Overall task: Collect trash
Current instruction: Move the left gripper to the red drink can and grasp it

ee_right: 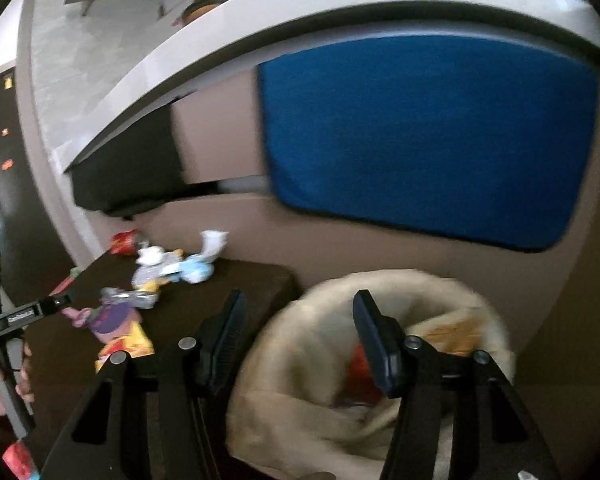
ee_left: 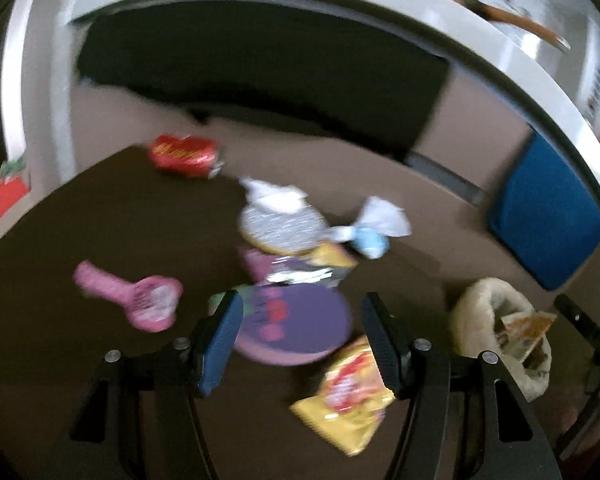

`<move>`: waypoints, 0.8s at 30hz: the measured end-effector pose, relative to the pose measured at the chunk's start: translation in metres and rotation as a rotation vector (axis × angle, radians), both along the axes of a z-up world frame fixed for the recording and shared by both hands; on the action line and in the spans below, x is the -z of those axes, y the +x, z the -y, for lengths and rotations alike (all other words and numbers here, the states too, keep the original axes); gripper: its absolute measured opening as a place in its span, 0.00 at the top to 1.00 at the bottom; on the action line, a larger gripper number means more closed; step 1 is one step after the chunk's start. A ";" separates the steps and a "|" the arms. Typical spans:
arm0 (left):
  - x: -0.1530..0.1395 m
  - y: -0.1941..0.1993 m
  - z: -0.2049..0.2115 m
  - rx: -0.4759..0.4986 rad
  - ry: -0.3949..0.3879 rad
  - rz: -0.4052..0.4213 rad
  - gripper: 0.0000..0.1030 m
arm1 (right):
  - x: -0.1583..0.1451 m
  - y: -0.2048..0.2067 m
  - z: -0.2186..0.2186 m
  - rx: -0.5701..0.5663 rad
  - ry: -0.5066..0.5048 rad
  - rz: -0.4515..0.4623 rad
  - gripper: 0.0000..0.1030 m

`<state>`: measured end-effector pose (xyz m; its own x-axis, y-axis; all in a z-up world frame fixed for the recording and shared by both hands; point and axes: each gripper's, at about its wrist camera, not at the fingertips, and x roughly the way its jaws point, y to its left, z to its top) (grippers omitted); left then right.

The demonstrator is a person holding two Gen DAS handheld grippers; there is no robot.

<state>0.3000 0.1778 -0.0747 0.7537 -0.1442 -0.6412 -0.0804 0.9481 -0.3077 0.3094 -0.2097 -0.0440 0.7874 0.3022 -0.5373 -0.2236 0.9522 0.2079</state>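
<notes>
Both grippers' jaws gape, empty — wrappers [ee_left: 342, 392] litter table [ee_left: 100, 216].

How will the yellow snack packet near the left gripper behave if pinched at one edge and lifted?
The yellow snack packet looks flat and crinkled, so probably empty, light and floppy; it would likely droop from the pinch. Its glossy film may slip between the pads. It lies partly under the purple round lid, so pulling it could drag that along the dark table.

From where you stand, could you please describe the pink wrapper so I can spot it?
Start at the dark table. On its left side, apart from the central pile of wrappers, lies the pink wrapper. It is the only long, narrow piece flaring to a wider end, with nothing touching it.
</notes>
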 end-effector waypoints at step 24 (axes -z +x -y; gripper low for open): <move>0.001 0.124 -0.096 -0.097 -0.013 0.073 0.40 | 0.043 0.002 -0.101 -0.173 -0.098 -0.112 0.48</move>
